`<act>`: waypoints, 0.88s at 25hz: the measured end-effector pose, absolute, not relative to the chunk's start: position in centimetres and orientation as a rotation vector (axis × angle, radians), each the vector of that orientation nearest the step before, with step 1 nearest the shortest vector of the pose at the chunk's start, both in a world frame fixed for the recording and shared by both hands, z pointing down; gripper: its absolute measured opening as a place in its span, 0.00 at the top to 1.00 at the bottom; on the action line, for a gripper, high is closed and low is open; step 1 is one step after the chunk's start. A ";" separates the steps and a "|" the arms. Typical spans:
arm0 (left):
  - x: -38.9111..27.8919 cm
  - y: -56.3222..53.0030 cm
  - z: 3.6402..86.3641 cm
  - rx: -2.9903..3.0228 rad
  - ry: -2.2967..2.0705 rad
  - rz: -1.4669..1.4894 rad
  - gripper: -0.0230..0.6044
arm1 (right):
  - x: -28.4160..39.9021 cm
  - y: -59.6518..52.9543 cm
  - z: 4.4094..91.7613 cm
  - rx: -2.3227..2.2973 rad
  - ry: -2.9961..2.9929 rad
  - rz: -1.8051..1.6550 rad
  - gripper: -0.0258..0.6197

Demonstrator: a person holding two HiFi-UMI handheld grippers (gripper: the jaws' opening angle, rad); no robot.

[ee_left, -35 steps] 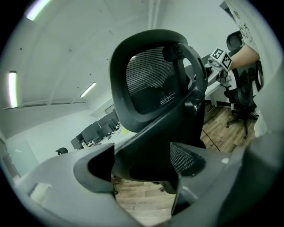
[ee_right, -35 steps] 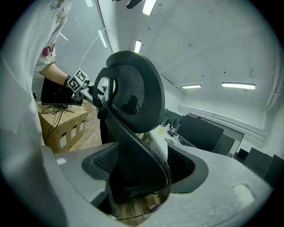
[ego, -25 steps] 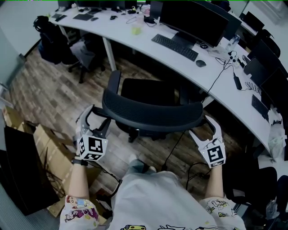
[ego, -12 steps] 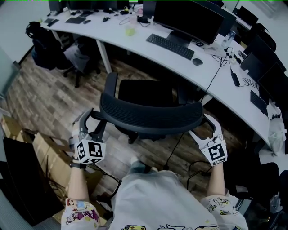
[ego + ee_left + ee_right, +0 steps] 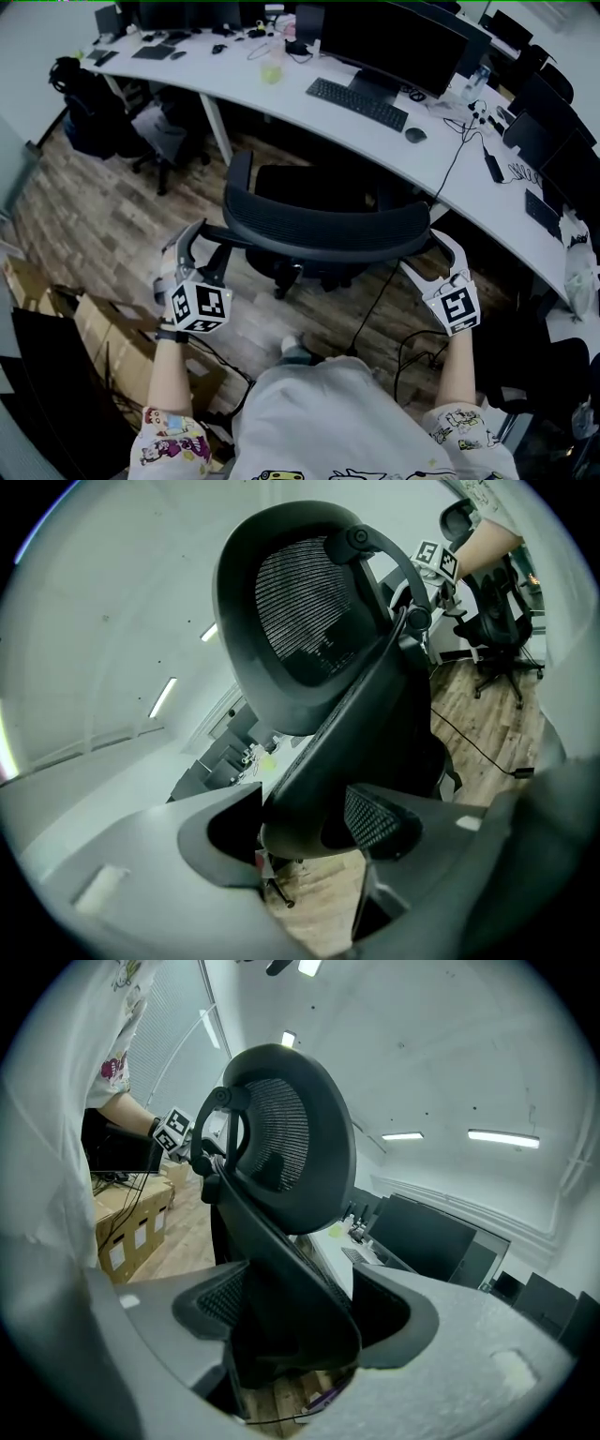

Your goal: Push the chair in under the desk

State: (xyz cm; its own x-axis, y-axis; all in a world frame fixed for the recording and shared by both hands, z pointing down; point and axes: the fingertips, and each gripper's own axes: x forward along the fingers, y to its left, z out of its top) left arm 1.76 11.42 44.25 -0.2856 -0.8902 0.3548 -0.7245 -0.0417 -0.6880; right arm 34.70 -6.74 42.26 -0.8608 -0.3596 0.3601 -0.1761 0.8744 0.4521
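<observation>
Chair (image 5: 319, 187) pushed deskward, arms (image 5: 171, 375) outstretched, left hand-held gripper (image 5: 208, 240) closing on backrest (image 5: 323, 230), right hand-held gripper (image 5: 427, 255) clamping it

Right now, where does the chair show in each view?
Head view: chair in the centre, near the white desk.
Left gripper view: chair in the centre, between the jaws.
Right gripper view: chair in the centre, between the jaws.
Shared landmark: the desk.

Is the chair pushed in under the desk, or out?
Out: nearly the whole seat of the chair shows before the desk edge.
</observation>
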 end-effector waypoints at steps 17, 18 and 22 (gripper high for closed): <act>-1.7 6.9 44.1 -1.758 2.011 -1.222 0.51 | 31.4 -10.8 42.2 0.393 -2.596 -0.559 0.43; -1.8 6.6 44.1 -1.759 2.010 -1.222 0.51 | 31.3 -11.0 42.2 0.393 -2.599 -0.559 0.43; -2.9 5.3 44.1 -1.756 2.004 -1.216 0.51 | 30.3 -12.0 42.2 0.381 -2.604 -0.564 0.43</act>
